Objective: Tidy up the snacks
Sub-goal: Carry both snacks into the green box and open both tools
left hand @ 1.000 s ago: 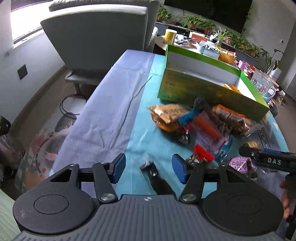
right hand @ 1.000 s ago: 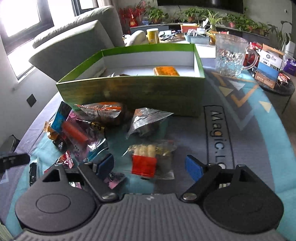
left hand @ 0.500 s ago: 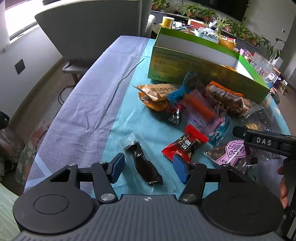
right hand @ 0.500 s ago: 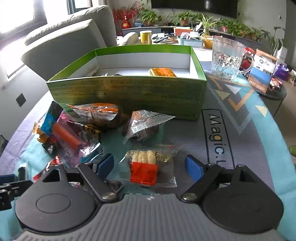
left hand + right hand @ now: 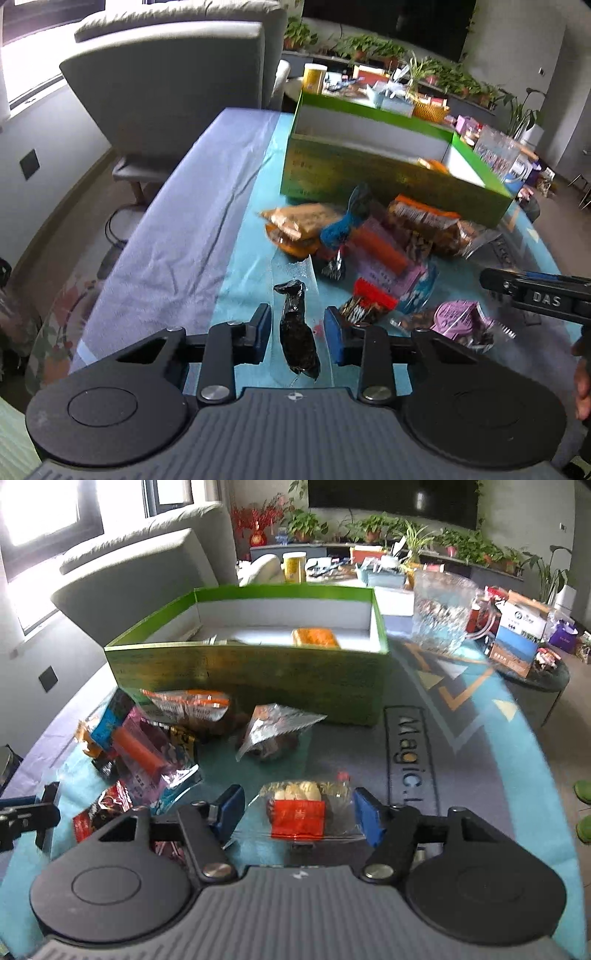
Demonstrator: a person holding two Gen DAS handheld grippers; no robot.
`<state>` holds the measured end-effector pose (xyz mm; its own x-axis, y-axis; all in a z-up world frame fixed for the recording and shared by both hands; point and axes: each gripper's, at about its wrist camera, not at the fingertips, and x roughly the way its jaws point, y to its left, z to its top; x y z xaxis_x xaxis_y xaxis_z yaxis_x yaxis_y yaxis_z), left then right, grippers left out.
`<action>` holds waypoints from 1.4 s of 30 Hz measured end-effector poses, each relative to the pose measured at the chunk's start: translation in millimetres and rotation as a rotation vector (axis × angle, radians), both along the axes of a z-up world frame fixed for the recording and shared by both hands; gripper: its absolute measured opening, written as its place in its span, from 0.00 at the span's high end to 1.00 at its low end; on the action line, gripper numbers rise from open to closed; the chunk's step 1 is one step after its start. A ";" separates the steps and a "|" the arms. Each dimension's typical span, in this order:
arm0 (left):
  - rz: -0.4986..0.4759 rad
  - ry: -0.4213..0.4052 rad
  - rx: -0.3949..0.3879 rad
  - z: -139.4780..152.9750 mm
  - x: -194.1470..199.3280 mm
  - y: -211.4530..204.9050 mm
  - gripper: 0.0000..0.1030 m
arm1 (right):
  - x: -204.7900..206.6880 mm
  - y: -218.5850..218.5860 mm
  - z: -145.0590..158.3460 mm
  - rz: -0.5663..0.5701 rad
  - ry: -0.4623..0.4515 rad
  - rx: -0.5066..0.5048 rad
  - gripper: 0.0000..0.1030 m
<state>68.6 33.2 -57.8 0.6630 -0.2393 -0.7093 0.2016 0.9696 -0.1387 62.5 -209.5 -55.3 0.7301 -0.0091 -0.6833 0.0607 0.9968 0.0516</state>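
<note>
The left tool (image 5: 297,332) is spread, its two blue pads either side of one dark snack in a clear wrapper (image 5: 297,338) that lies on the surface (image 5: 243,266); a gap shows on both sides, so the pads do not touch it. The right tool (image 5: 298,814) is also spread, and between its two blue pads lies one clear packet with a red label and pale pieces (image 5: 301,810), close to the right pad but not visibly pinched.

One green box (image 5: 258,672) stands open on the surface beyond both tools, with one orange packet (image 5: 316,637) lying inside against its right wall; something else lies further left in the box, too blurred to name. In front of the box the loose snacks form a heap: one orange-and-white bag (image 5: 188,707) just against the box's front wall, one silver foil packet (image 5: 277,727) beside it, one pink packet with an orange-red stick (image 5: 144,755), one blue packet (image 5: 340,227), one tan packet (image 5: 301,218) resting on an orange one, one red-and-black packet (image 5: 367,301) and one purple-lidded packet (image 5: 456,321) near the right tool. The blur keeps the full count uncertain.

One clear glass mug (image 5: 443,614) stands to the right of the box, apart from it. One grey armchair (image 5: 173,81) stands beyond the surface's far left end.
</note>
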 end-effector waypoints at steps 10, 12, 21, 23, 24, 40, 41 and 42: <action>-0.008 -0.104 -0.018 27.6 4.2 -2.2 0.71 | -7.2 -7.6 22.7 0.006 -0.061 -0.014 0.62; -0.008 -0.113 -0.016 29.6 5.9 -2.7 0.71 | -7.8 -14.3 17.1 -0.010 -0.030 0.007 0.53; -0.006 -0.116 -0.021 29.4 12.2 -3.4 0.71 | -19.4 -14.1 -7.7 -0.015 0.047 0.061 0.37; -0.011 -0.123 -0.017 31.2 12.1 -5.4 0.71 | -15.2 -6.4 -11.4 0.013 0.045 0.042 0.37; -0.012 -0.125 -0.016 31.6 12.1 -5.4 0.71 | -12.0 -2.4 -14.0 0.019 0.047 0.017 0.37; -0.059 -0.205 -0.020 54.2 33.7 -20.9 0.71 | -6.4 -27.7 30.7 -0.001 -0.102 0.057 0.46; -0.064 -0.219 -0.021 57.9 36.7 -23.2 0.71 | -2.4 -27.4 36.1 0.002 -0.121 0.058 0.46; -0.071 -0.237 -0.022 62.5 40.3 -26.3 0.71 | 1.8 -27.1 40.6 0.004 -0.137 0.059 0.46</action>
<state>108.9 6.9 4.7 0.7911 -0.3049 -0.5303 0.2988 0.9491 -0.0999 64.3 -236.6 -14.7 0.8165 0.0312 -0.5766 0.0453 0.9920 0.1178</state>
